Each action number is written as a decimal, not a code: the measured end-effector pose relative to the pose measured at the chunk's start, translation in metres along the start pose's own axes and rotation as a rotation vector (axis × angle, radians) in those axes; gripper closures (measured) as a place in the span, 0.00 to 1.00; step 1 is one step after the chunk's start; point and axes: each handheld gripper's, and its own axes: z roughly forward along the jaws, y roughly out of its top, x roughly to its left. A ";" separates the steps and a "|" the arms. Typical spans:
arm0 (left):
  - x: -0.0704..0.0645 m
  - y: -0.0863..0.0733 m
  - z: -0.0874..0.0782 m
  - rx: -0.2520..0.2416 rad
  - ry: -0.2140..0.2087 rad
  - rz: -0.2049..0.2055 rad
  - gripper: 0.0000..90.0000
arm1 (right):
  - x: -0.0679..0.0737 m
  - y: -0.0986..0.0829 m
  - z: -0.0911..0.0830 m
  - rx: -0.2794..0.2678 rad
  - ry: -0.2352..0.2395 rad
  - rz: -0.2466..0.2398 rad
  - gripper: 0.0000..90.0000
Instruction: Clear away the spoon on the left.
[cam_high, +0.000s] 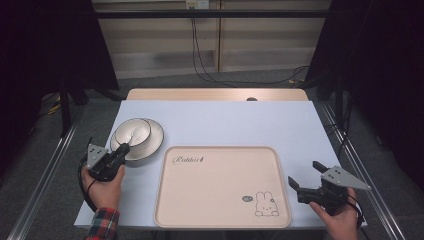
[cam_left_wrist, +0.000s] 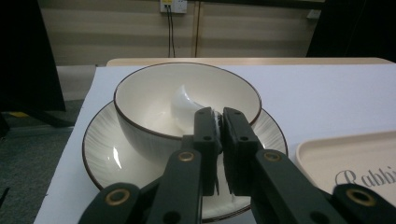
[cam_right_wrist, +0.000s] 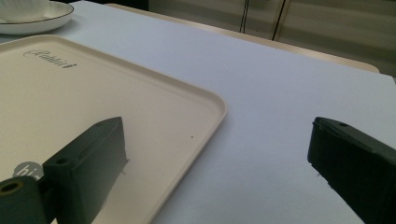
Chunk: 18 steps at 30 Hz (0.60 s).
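A cream bowl (cam_high: 131, 132) with a dark rim stands on a matching plate (cam_high: 154, 141) at the table's left. A white spoon (cam_left_wrist: 184, 107) lies in the bowl (cam_left_wrist: 149, 98), its handle coming over the near rim. My left gripper (cam_high: 121, 150) reaches the bowl's near side and is shut on that handle, seen closely in the left gripper view (cam_left_wrist: 219, 116). A cream tray (cam_high: 220, 200) with a rabbit print lies in the middle. My right gripper (cam_high: 304, 173) stands open at the tray's right edge (cam_right_wrist: 205, 121), nothing between its jaws (cam_right_wrist: 217, 135).
The plate (cam_left_wrist: 107, 154) sits close to the tray's far left corner (cam_left_wrist: 345, 154). The pale blue table (cam_high: 240, 122) has bare surface behind and to the right of the tray. Metal rails run along both sides of the table, and cables hang at the back wall.
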 end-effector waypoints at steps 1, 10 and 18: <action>0.001 0.001 0.000 -0.001 -0.009 0.002 0.95 | 0.000 0.000 0.000 0.000 0.001 -0.001 0.04; 0.006 0.022 -0.001 -0.044 -0.016 -0.013 0.95 | 0.002 0.002 0.001 -0.008 0.014 -0.013 0.04; 0.007 0.034 0.020 -0.070 -0.014 -0.013 0.95 | 0.004 0.004 0.006 -0.011 0.034 -0.017 0.04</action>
